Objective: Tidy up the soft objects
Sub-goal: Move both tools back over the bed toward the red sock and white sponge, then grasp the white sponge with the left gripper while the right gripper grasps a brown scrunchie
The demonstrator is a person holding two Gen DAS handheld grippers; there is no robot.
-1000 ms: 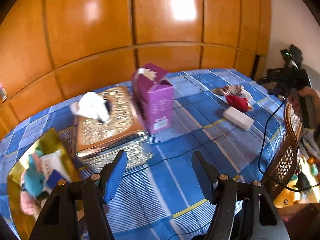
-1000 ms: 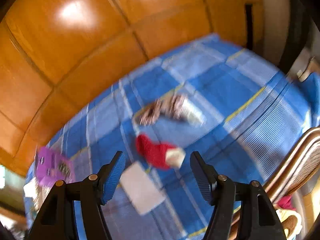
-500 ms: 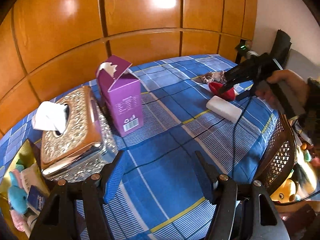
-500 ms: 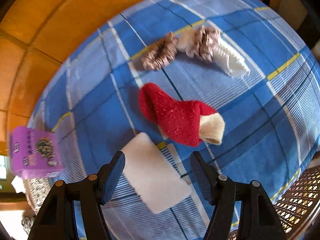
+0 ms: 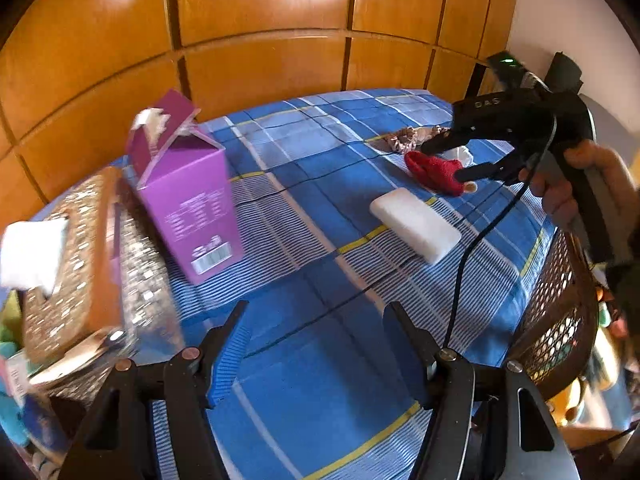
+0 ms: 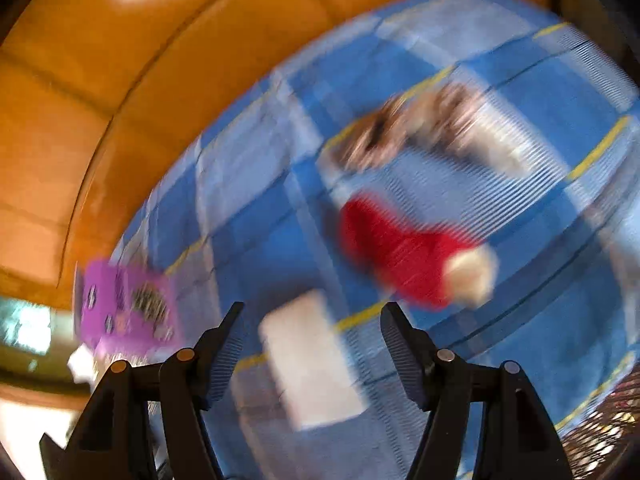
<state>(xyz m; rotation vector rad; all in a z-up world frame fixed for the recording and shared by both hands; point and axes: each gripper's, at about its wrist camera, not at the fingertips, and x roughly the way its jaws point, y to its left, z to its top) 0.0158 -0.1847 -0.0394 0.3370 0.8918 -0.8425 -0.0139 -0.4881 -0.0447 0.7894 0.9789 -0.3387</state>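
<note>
Compared with a second ago, the left wrist view has swung rightward across the blue plaid tablecloth (image 5: 312, 184): the ornate gold tissue box (image 5: 76, 264) has slid to the left edge, and the person's right hand (image 5: 576, 184) with the right gripper (image 5: 452, 158) now fills the upper right, poised just over the fuzzy red sock with a cream cuff (image 5: 436, 172). That suggests the sock is the first soft thing being gone for, with nothing yet lifted. The right gripper's jaws stand apart with nothing between them; in its own blurred view the right gripper (image 6: 312, 320) points more at the white rectangular foam block (image 6: 312, 360), while the red sock (image 6: 412, 256) lies above and to the right of the fingertips, so the aim seems not yet settled. The left gripper (image 5: 316, 320) is likewise open and empty, above bare cloth, well apart from the white block (image 5: 416, 224). Beyond the sock lies a brown frilly scrunchie-like bundle (image 5: 416, 136), and the purple carton (image 5: 188, 200) stands beside the tissue box.
</note>
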